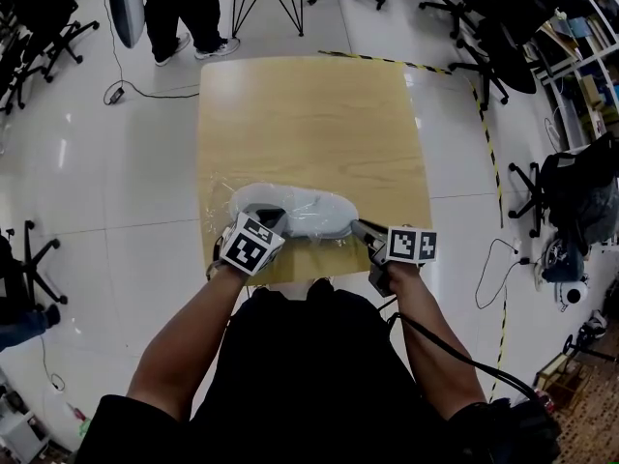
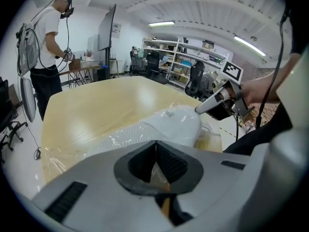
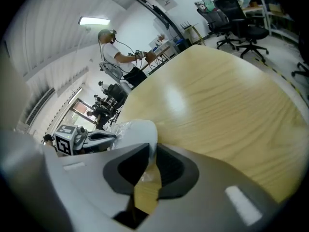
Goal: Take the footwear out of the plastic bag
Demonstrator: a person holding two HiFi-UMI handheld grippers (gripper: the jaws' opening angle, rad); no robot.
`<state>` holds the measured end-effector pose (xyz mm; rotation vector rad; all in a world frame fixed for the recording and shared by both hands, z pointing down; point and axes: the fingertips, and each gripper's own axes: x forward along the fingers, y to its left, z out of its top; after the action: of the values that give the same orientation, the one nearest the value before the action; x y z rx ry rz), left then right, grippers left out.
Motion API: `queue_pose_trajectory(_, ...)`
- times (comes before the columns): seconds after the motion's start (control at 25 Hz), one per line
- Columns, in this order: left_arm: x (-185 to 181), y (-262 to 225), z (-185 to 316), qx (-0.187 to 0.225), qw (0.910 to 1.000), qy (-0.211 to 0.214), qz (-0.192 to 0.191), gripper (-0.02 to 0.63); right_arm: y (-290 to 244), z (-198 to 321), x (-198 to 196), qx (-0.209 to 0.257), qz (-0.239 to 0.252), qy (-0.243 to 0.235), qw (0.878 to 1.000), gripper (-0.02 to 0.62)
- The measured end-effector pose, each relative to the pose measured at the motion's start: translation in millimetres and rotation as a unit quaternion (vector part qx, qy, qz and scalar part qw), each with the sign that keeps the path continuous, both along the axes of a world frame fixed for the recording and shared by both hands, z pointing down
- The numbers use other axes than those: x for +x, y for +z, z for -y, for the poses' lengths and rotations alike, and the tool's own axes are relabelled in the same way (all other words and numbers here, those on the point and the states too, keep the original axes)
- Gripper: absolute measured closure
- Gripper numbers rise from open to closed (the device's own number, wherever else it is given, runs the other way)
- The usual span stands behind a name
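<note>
A white shoe (image 1: 300, 211) lies inside a clear plastic bag (image 1: 217, 211) near the front edge of the wooden table (image 1: 309, 114). My left gripper (image 1: 273, 218) sits at the bag's left end. In its own view its jaws meet, with the film (image 2: 96, 139) pinched at the tips (image 2: 155, 146) and the shoe (image 2: 169, 122) just beyond them. My right gripper (image 1: 360, 228) is at the shoe's right end. There its jaws (image 3: 148, 156) stand nearly together on the white edge of the shoe (image 3: 140, 132). Each gripper shows in the other's view: the right one (image 2: 202, 108) and the left one (image 3: 108, 136).
The bare tabletop stretches away behind the bag. A person (image 1: 184, 13) stands on the floor past the far left corner. Office chairs (image 1: 484, 37) and shelves lie to the right, and a yellow-black tape line (image 1: 488, 143) runs along the floor.
</note>
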<state>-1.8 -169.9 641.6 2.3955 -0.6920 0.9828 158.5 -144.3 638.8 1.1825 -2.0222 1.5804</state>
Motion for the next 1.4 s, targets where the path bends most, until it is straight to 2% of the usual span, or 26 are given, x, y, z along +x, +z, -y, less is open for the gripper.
queue_pose_trajectory(0.28,-4.5,2.1,1.1,-0.019,0.9996,0.001,0.021,0.597,4.9,-5.8,40.9,-0.005,-0.007,0.061,0.998,0.551)
queue_pose_trajectory(0.52,-23.7,-2.3,11.0,0.001,0.9988,-0.007,0.049,0.595,2.4,-5.5,63.1,0.001,-0.023,0.085,0.996,0.551)
queue_pose_trajectory(0.56,-24.8,-8.4,13.7,0.006,0.9990,-0.009,0.044,0.583,2.0,-5.4,63.7,0.001,-0.027,0.084,0.996,0.551)
queue_pose_trajectory(0.64,-18.8,-24.3,14.3,0.011,0.9997,-0.009,0.021,0.483,0.9,-5.5,63.3,0.004,-0.037,0.078,0.996,0.549)
queue_pose_trajectory(0.68,-11.4,-32.4,13.8,0.015,0.9999,-0.004,0.006,0.461,0.1,-5.6,62.5,0.006,-0.041,0.075,0.996,0.549)
queue_pose_trajectory(0.76,7.0,-38.9,12.1,0.023,0.9995,0.018,-0.010,0.462,-2.0,-5.6,59.2,0.010,-0.041,0.071,0.997,0.549)
queue_pose_trajectory(0.92,28.0,-8.3,3.7,-0.002,0.9966,0.075,0.035,0.454,-4.3,-6.6,48.9,0.014,-0.041,0.062,0.997,0.549)
queue_pose_trajectory(1.0,24.2,2.9,3.6,-0.009,0.9965,0.068,0.047,0.459,-4.4,-7.3,43.5,0.016,-0.036,0.058,0.998,0.549)
queue_pose_trajectory(1.08,20.2,4.4,5.3,-0.004,0.9969,0.060,0.050,0.497,-5.2,-6.6,44.4,0.019,-0.028,0.061,0.998,0.551)
queue_pose_trajectory(1.28,16.5,4.5,6.5,-0.003,0.9954,0.072,0.062,0.557,-4.6,-9.2,68.7,0.020,-0.016,0.098,0.995,0.555)
queue_pose_trajectory(1.4,15.6,6.5,7.8,0.000,0.9941,0.080,0.074,0.572,-4.7,-15.0,85.7,0.021,-0.016,0.111,0.993,0.557)
